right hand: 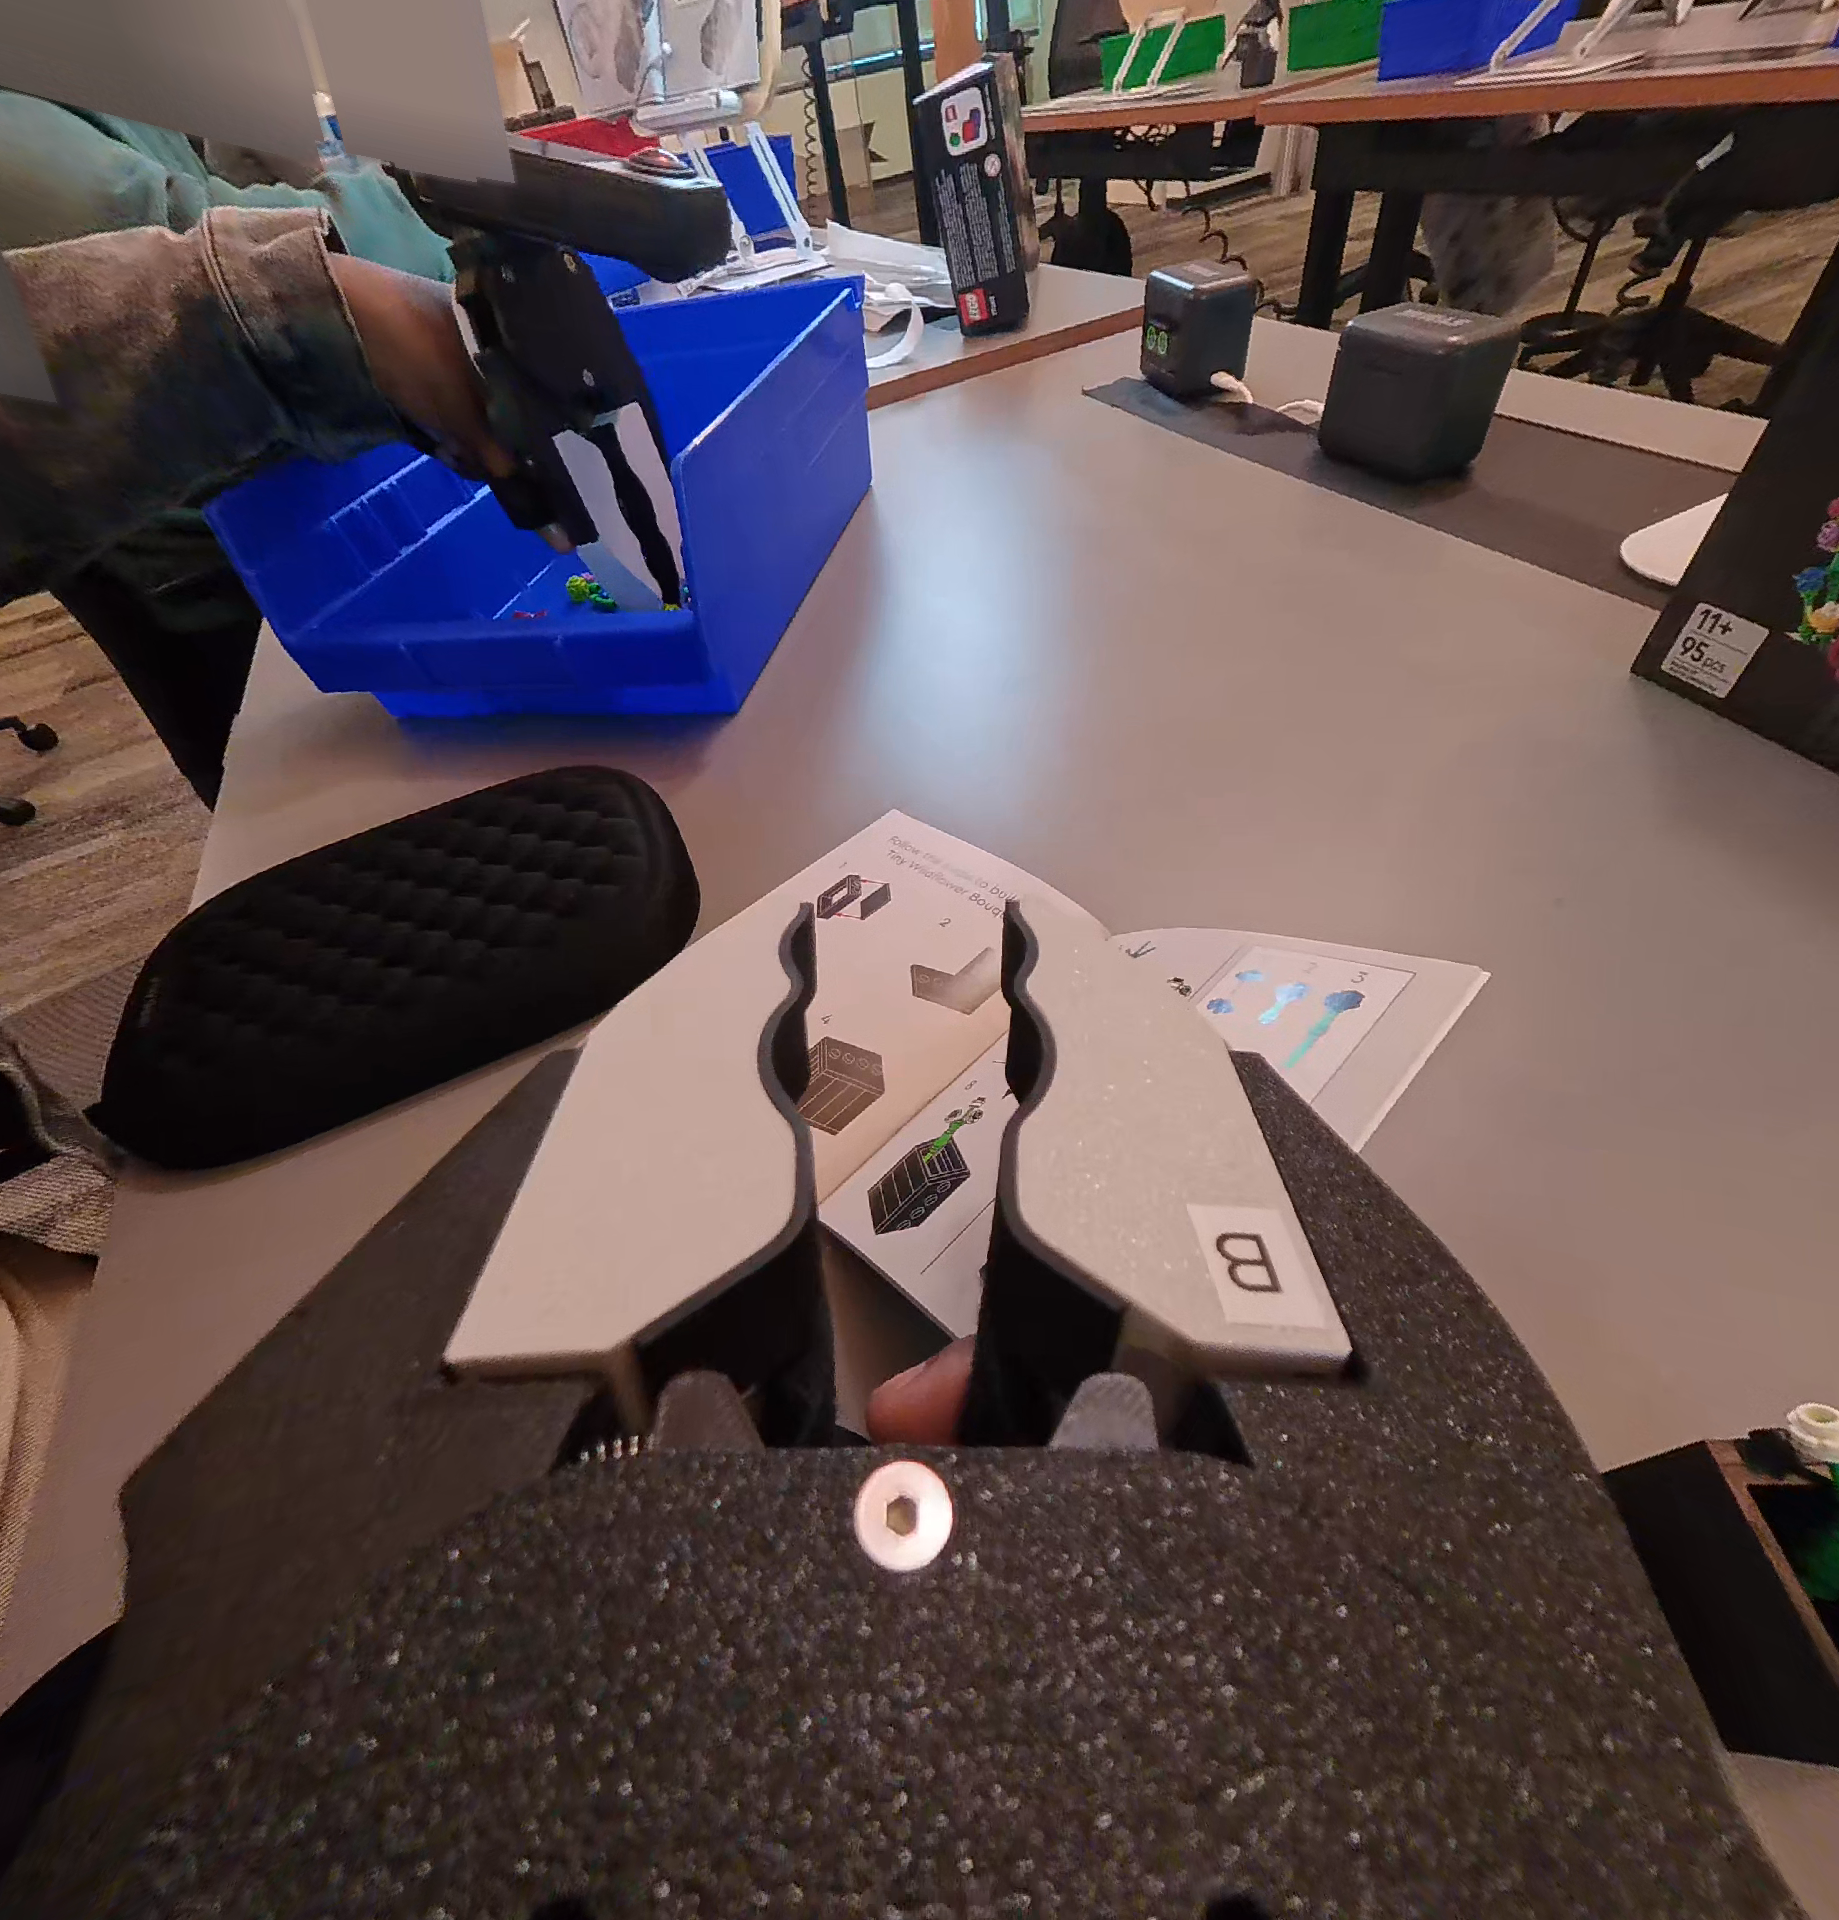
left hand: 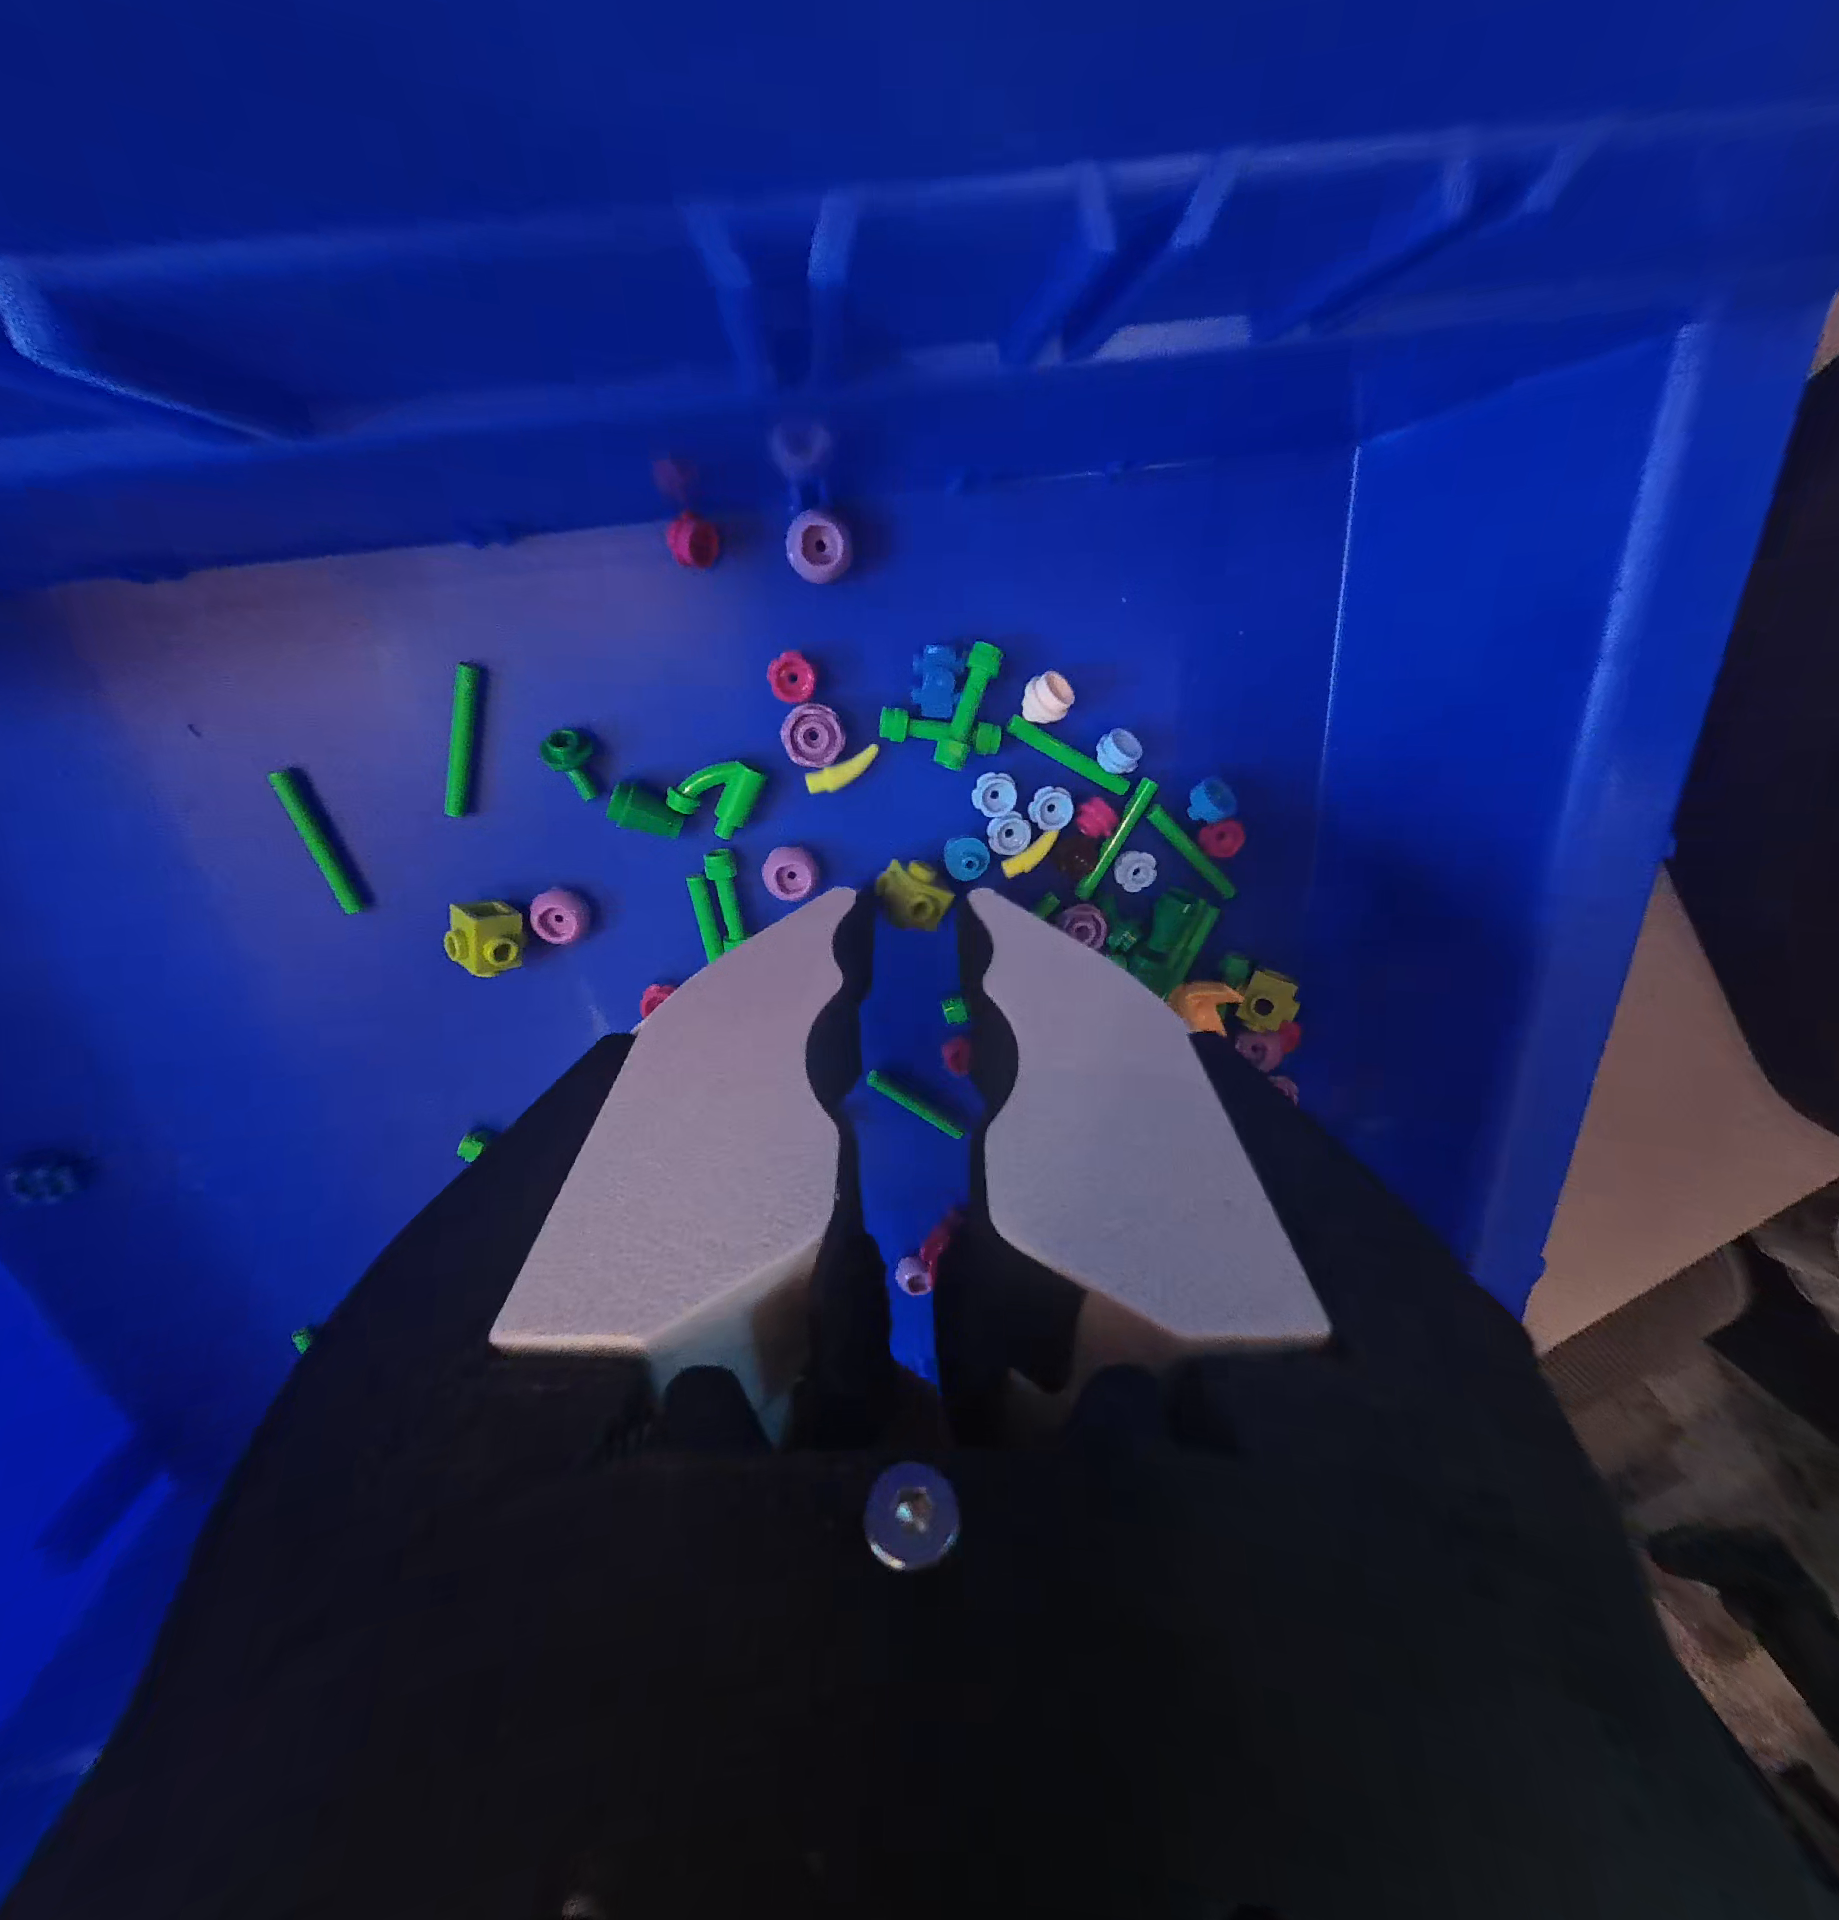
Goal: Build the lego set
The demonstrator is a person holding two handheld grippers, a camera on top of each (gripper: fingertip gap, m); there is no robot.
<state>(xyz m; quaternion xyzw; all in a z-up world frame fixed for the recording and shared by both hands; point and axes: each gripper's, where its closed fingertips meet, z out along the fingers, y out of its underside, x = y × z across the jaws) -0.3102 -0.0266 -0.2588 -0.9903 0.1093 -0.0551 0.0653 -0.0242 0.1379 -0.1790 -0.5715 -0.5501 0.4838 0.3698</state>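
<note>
In the left wrist view, my left gripper (left hand: 910, 902) is open and reaches down into a blue bin (left hand: 1517, 727). A lime studded brick (left hand: 915, 891) lies right at its fingertips, between the jaws; I cannot tell if they touch it. Several loose pieces lie around: green rods (left hand: 317, 842), purple flower rounds (left hand: 813, 736), light blue rounds (left hand: 1008, 816), another lime brick (left hand: 484, 937). In the right wrist view, my right gripper (right hand: 910, 920) is open and empty above the open instruction booklet (right hand: 1310, 1013). The left gripper (right hand: 640, 582) also shows there, dipped in the bin (right hand: 769, 468).
A black padded case (right hand: 395, 956) lies left of the booklet on the grey table (right hand: 1206, 675). A black box with a white and green flower stem (right hand: 1829, 1507) stands at the lower right. The set's box (right hand: 1788, 582) and two grey cubes (right hand: 1414, 384) stand farther back. My right fingertips sit around 35 cm from my left ones.
</note>
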